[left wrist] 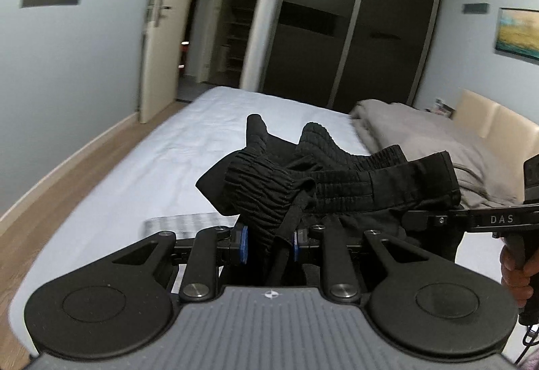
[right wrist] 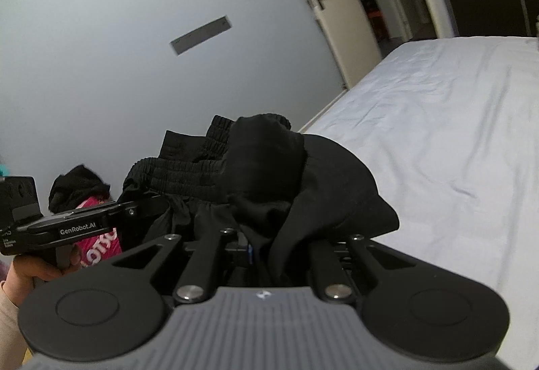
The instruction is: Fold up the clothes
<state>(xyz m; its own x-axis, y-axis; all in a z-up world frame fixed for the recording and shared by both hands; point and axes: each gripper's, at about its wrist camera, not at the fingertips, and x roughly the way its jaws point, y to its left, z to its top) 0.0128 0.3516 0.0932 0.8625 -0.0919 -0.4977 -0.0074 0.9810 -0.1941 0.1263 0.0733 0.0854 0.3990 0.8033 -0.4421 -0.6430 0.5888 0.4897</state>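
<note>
Black shorts point(left wrist: 337, 188) waistband pinched, bed point(left wrist: 134, 174) beyond

A home bedroom is showing here. A bed point(left wrist: 141, 174) under a white sheet is filling the middle, with a grey duvet point(left wrist: 421, 141) bunching toward a cream headboard point(left wrist: 488, 120). Dark sliding wardrobe doors point(left wrist: 337, 33) are lining the far wall, a door point(left wrist: 161, 33) is standing open, and a painting point(left wrist: 517, 33) is hanging on the wall.

Black shorts point(right wrist: 269, 174) bury the right hand-held gripper point(right wrist: 269, 248) fingertips entirely.
</note>
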